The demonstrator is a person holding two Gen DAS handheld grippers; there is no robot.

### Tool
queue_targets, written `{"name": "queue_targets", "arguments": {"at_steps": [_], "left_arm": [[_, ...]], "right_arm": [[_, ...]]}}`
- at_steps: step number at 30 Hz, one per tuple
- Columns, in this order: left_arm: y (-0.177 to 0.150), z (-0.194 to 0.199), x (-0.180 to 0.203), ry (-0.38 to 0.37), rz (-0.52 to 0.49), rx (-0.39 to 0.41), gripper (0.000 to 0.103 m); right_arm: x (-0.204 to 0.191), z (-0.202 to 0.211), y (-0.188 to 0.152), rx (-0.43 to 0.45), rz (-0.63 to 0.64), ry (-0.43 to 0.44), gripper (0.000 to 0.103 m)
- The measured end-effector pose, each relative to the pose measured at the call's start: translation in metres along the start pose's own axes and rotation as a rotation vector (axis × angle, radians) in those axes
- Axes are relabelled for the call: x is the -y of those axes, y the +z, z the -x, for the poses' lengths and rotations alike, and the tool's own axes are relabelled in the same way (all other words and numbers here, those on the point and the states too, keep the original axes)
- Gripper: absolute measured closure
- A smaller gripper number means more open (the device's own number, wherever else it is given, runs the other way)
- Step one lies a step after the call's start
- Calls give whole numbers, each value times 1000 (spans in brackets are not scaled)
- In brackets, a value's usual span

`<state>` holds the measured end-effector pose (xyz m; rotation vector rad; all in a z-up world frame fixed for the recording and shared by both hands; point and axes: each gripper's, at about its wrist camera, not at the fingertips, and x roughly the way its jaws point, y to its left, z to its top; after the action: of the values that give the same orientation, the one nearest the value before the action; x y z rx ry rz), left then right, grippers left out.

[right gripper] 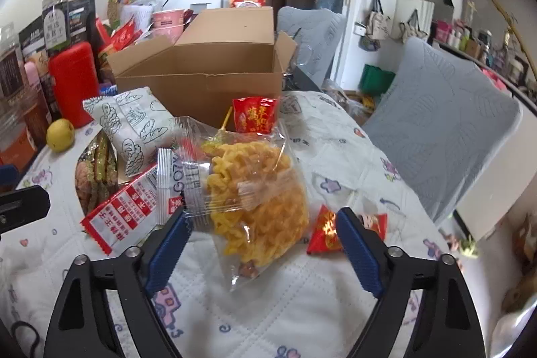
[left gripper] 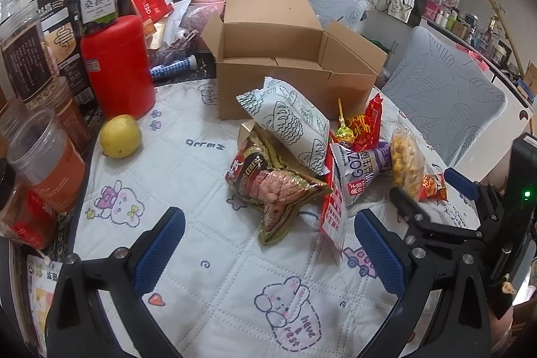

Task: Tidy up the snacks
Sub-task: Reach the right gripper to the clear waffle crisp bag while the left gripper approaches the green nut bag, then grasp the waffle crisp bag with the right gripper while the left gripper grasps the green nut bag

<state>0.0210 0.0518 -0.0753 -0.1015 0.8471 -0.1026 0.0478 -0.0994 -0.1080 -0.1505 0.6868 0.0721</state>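
Taking the open cardboard box (left gripper: 295, 56) as the landmark and reading left to right, a yellow fruit (left gripper: 120, 136) lies to its front left beside a red canister (left gripper: 115, 66), and the snack pile sits right in front of it on the quilted tabletop (left gripper: 208, 257), led by a white bread-print packet (left gripper: 288, 126). The left gripper (left gripper: 268, 252) hangs spread and empty just short of the pile. The right gripper (right gripper: 261, 235) is spread around a clear bag of yellow twists (right gripper: 255, 193) in front of the box, whose corner touches its left finger, with no pinch.

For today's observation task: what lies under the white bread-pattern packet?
The white bread-pattern packet rests tilted on a dark snack bag and a red-and-white packet, against the cardboard box. Anything further beneath is covered.
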Motion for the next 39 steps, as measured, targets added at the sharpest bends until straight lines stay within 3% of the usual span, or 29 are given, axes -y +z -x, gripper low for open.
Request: {"name": "queue_targets", "arguments": {"at_steps": [1, 9, 16, 18, 20, 23, 26, 31, 39], "left_arm": [[2, -2, 1, -4, -1, -4, 0], [16, -25, 2, -37, -5, -35, 0], [22, -46, 2, -47, -6, -69, 0], [22, -53, 1, -50, -3, -85, 0], [22, -58, -1, -53, 6, -101, 0], [22, -66, -3, -52, 31, -121, 0], [22, -73, -2, -7, 32, -138, 0], [25, -78, -9, -3, 92, -127, 1], [21, -76, -9, -9, 79, -119, 43]], "right_arm": [[-2, -5, 2, -10, 33, 4, 0], [-10, -49, 10, -102, 152, 25, 0], [10, -62, 10, -145, 14, 150, 2], [16, -59, 9, -137, -11, 145, 12], [21, -55, 7, -130, -18, 99, 41], [36, -51, 4, -115, -67, 107, 65], [49, -49, 3, -117, -108, 117, 72], [53, -46, 6, -113, -122, 124, 73], [54, -40, 13, -87, -132, 130, 75]]}}
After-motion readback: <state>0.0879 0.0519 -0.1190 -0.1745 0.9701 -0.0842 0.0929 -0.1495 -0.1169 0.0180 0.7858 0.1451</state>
